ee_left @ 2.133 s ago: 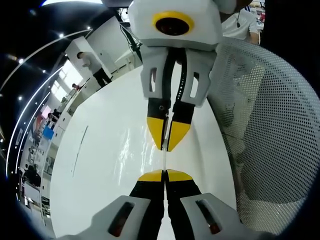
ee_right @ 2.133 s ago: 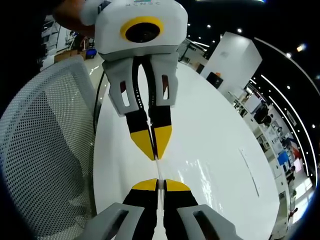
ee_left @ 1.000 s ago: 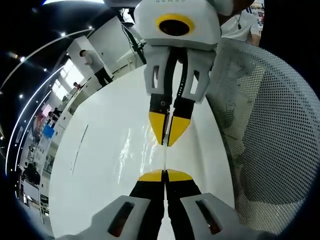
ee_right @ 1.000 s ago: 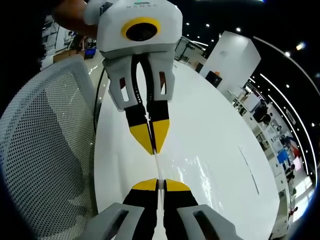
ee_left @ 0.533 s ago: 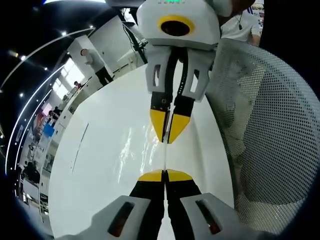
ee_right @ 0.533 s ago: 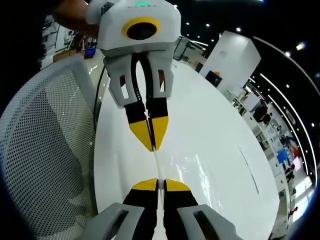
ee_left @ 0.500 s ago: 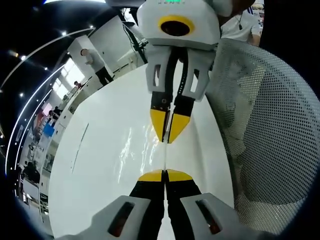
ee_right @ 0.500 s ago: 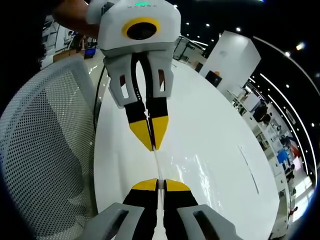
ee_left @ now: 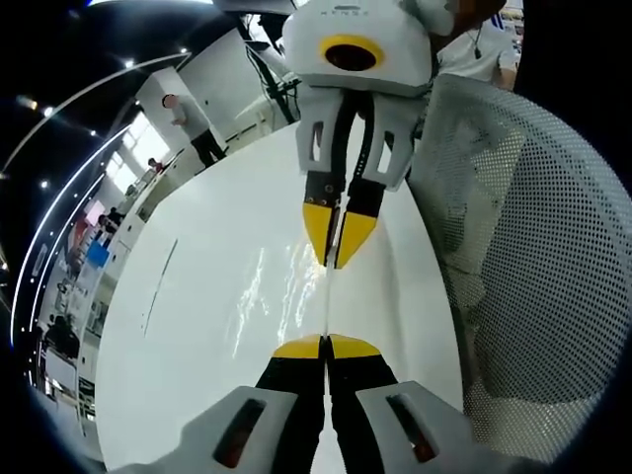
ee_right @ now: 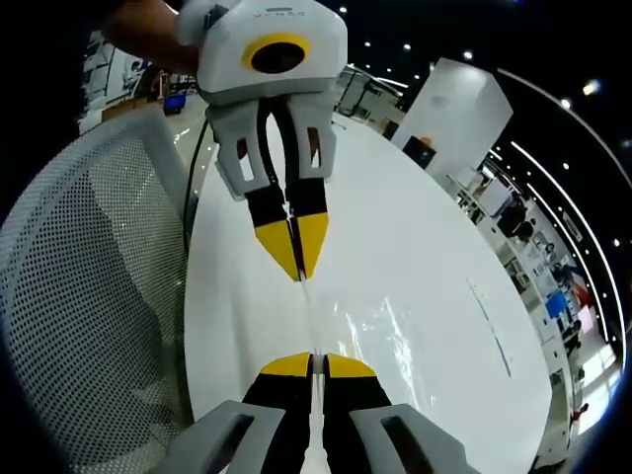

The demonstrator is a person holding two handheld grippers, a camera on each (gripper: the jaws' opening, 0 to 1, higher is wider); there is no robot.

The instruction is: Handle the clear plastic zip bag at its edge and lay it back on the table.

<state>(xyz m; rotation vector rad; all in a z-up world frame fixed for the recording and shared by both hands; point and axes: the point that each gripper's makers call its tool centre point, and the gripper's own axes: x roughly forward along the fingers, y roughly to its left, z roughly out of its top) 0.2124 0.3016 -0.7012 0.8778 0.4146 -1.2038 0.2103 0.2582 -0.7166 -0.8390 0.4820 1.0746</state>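
Above the white table (ee_left: 197, 296), the left gripper (ee_left: 325, 341) and right gripper (ee_right: 312, 357) each pinch the clear plastic zip bag (ee_left: 327, 301) edge, stretched taut between them.

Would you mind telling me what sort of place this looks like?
Probably a large open office or showroom: a long white table, a mesh office chair beside it, ceiling spotlights, and people standing farther back.

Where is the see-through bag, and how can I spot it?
Find the big white table, with a mesh chair beside it. Above the table, the left gripper and the right gripper point tip to tip. The clear bag is the thin, glassy strip stretched between their yellow tips, seen edge-on.
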